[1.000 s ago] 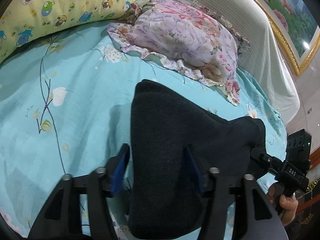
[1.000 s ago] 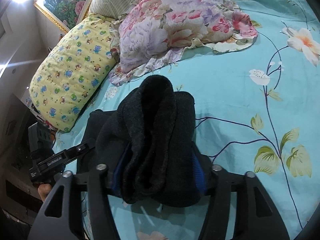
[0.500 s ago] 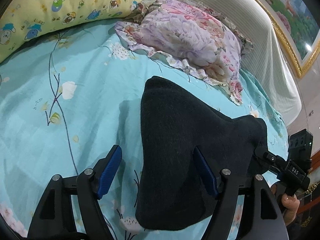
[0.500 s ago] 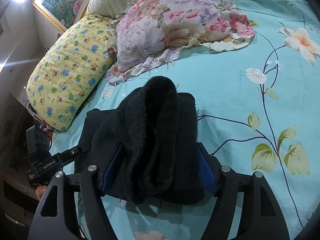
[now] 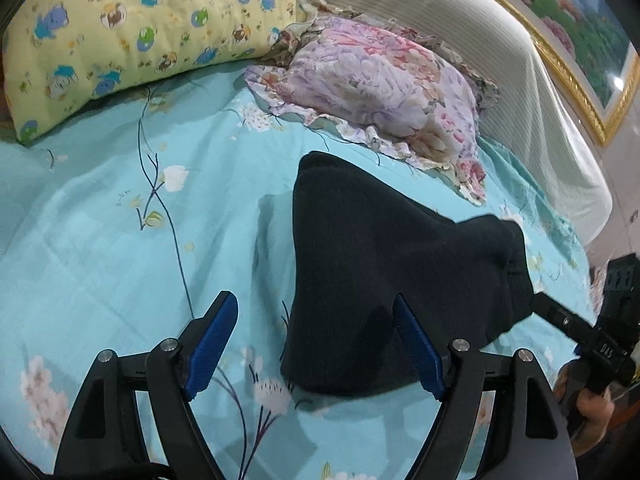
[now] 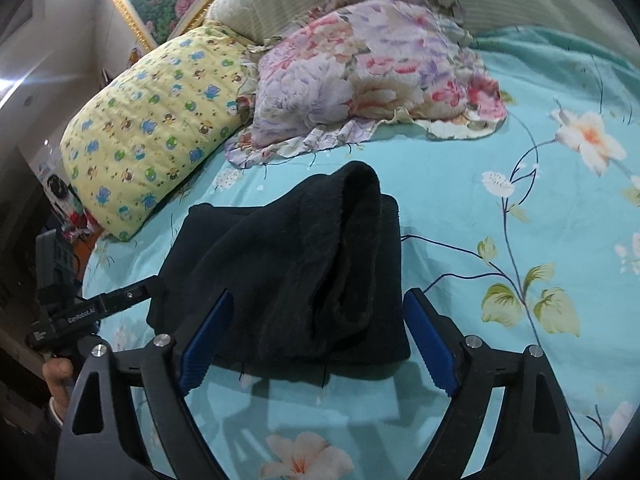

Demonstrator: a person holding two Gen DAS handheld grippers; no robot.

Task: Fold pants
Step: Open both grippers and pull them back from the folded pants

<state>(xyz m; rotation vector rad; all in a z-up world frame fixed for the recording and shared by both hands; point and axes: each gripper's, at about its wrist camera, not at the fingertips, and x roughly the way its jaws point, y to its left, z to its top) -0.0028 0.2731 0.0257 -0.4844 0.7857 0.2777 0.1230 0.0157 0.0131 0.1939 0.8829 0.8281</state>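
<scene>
pants (image 6: 288,264) folded on bedsheet (image 6: 500,240), both tongs just opening, clear.

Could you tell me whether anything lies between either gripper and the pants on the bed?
Nothing visible does. The folded pants lie right ahead of the open right gripper and the open left gripper, whose jaws have just been opening. Both pillows sit beyond the pants, apart from them.

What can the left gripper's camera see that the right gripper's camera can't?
Only the left wrist view shows the smooth folded side of the black pants, with the right gripper at their far corner.

Only the right wrist view shows the pants' fuzzy rolled opening, and the left gripper from the side.

Both show the yellow pillow, the flowery pillow and the turquoise sheet.
</scene>
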